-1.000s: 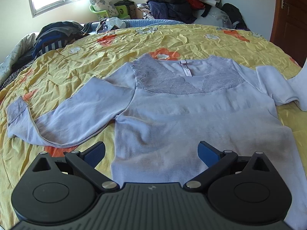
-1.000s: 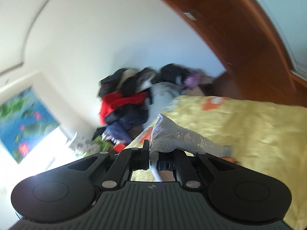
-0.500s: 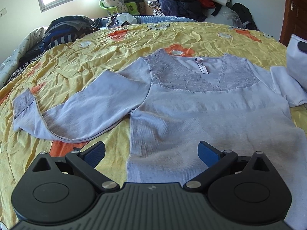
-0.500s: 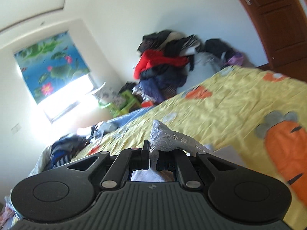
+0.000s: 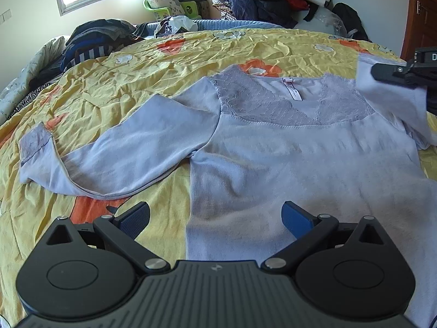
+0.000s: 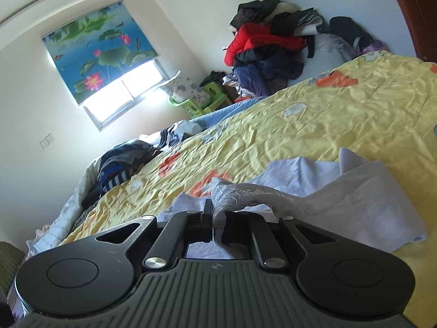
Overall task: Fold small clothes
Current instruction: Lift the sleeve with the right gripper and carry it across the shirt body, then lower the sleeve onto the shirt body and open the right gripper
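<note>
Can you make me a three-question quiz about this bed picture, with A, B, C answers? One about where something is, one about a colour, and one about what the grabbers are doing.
1. Where does the top's other sleeve lie?
A. spread out on the bedspread
B. on the pile of clothes
C. on the floor

2. What colour is the bedspread?
A. green
B. yellow
C. purple

3. What is the right gripper doing?
A. open over a pillow
B. shut on nothing
C. shut on a sleeve

Answers:
1 A: the sleeve lies flat on the bedspread.
2 B: it is yellow with orange shapes.
3 C: the right gripper pinches the lacy cuff; the left gripper is open.
</note>
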Motion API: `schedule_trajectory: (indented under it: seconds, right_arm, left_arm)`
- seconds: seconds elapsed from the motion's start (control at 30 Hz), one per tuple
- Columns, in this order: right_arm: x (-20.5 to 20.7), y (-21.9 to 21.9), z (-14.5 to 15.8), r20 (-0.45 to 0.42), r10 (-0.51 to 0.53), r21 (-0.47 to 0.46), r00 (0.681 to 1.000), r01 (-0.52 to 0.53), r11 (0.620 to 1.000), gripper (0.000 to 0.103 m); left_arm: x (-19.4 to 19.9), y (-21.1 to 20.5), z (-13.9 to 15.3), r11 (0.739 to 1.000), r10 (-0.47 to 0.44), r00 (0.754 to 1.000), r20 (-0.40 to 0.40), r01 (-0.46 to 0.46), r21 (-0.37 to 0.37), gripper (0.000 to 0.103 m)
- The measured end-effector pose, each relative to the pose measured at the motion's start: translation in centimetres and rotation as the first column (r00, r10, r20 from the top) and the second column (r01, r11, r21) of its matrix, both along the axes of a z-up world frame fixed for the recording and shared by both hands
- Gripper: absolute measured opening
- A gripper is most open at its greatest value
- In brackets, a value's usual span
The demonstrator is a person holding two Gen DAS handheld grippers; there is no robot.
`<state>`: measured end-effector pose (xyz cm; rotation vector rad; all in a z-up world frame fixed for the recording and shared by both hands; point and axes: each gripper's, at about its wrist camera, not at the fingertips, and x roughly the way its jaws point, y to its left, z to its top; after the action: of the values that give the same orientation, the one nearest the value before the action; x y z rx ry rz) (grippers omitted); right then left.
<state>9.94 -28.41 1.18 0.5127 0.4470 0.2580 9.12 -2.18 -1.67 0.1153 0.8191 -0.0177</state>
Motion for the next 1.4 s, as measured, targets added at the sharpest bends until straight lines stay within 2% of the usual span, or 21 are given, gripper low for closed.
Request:
schedule_trajectory:
  seconds: [0.37, 0.63, 0.87, 1.4]
  right_arm:
    - [0.8, 5.1, -0.5, -0.051, 0.08, -0.108, 0.995, -0.085, 0.99, 0.01]
    - [1.1, 9.0, -0.4, -0.069, 0.138, -0.233, 0.988, -0.151, 0.961, 0.01]
    - [2.2, 11.7, -1.3, -0.108, 0.17, -0.215, 0.979, -0.19, 0.958, 0.01]
    - [2.3, 14.9, -2.2, -0.121, 0.233, -0.18, 0.965, -0.252, 0.951, 0.012]
  left_arm:
    - [-0.2, 1.5, -0.2, 0.999, 0.032, 0.999, 0.018, -0.032, 0.003, 0.103]
    - [0.1, 3.4, -0.1, 0.997, 0.072, 0.997, 0.018, -0.071, -0.023, 0.103]
    - [0.2, 5.2, -0.2, 0.993, 0.11, 0.994, 0.018, -0.11, -0.031, 0.103]
    - [0.1, 8.2, -0.3, 0.983, 0.17, 0.985, 0.014, -0.168, -0.069, 0.103]
